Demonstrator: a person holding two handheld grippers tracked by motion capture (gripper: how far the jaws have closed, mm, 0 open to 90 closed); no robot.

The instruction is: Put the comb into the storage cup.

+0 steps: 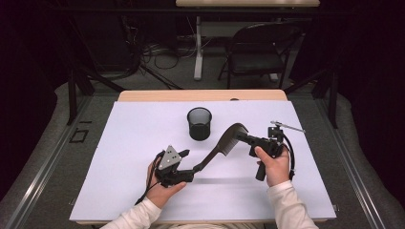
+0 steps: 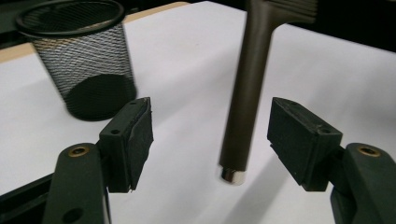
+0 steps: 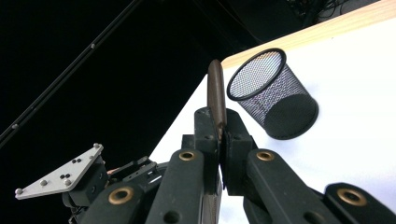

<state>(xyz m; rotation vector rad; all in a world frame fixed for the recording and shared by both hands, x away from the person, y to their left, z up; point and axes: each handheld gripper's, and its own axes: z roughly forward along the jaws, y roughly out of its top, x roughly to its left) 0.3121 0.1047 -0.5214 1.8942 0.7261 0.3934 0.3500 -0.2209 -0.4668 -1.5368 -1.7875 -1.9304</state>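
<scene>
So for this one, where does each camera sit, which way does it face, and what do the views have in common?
High view: above the person's side, looking forward and down on the table; both forearms, left gripper, right gripper.
Left gripper view: on the left gripper, looking along open jaws either side of the comb handle.
Right gripper view: on the right gripper, shut on the comb.
Shared: mesh cup and comb.

The comb's [image 2: 246, 93] toothed head was cut off at twelve o'clock in the left gripper view; in the right gripper view, the right gripper [image 3: 221, 140] hid its teeth.
</scene>
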